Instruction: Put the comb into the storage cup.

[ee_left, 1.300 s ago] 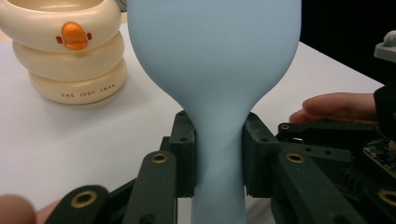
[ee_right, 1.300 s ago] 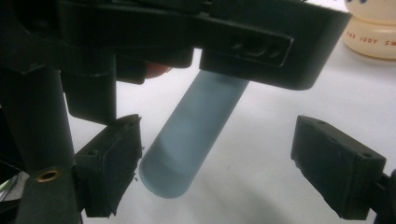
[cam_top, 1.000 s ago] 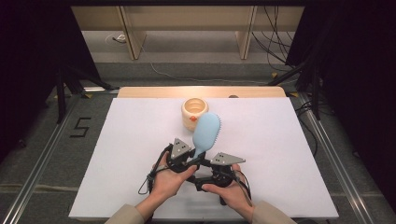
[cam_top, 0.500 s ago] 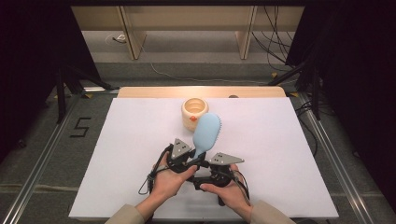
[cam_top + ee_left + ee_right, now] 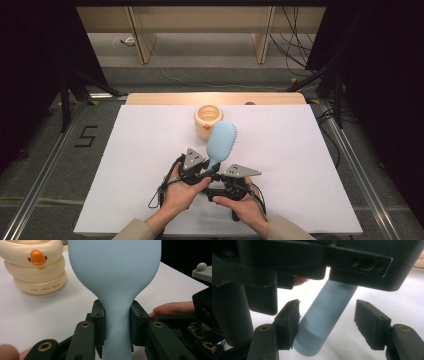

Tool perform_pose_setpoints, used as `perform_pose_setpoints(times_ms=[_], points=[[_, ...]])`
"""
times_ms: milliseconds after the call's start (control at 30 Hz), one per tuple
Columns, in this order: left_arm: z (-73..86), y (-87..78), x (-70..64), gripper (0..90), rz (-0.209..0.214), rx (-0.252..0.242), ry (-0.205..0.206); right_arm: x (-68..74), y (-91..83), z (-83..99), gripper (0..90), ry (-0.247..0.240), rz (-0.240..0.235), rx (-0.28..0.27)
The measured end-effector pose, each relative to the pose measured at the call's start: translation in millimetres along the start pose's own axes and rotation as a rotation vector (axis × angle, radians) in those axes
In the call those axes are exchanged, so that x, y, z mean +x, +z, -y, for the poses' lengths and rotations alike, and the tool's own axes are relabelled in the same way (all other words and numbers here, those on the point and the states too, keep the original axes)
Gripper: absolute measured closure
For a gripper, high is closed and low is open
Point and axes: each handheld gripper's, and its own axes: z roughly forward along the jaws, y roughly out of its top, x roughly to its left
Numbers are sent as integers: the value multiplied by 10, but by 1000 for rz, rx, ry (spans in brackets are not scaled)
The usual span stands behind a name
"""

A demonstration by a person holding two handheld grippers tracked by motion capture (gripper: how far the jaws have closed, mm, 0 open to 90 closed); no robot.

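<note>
**A:** What could go wrong here, starting nearest the hands?

**B:** The handover. The right claw stands wide around the butt end of the blue brush: one jaw grazes the handle or sits just beside it, the other is well apart. If the left lets go before the right clenches, I'd judge the brush tips forward, since its broad head overhangs the grip.

**A:** And the left claw?

**B:** The left claw is clenched on the brush's narrow neck, both pads pressed flat against it, with the head rising above. The smooth taper there could let it slide.

**A:** Where is the brush over the tabletop?

**B:** Held above the white tabletop in front of the person, head pointing away and up.

**A:** Anything farther off at risk?

**B:** The cream duck cup stands just beyond the brush head; a swing or a drop could knock it.
</note>
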Motion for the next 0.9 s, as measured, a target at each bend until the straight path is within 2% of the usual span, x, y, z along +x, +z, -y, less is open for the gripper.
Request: perform_pose_setpoints(times_ms=[167,500,900], points=[[2,4,8,693,-2,1,-2,-5,6,12,423,25,-15,-4],[1,3,14,693,-3,1,-5,5,8,27,498,30,-34,-11],[-6,-2,19,692,-3,-2,-9,7,6,49,576,74,-62,-28]])
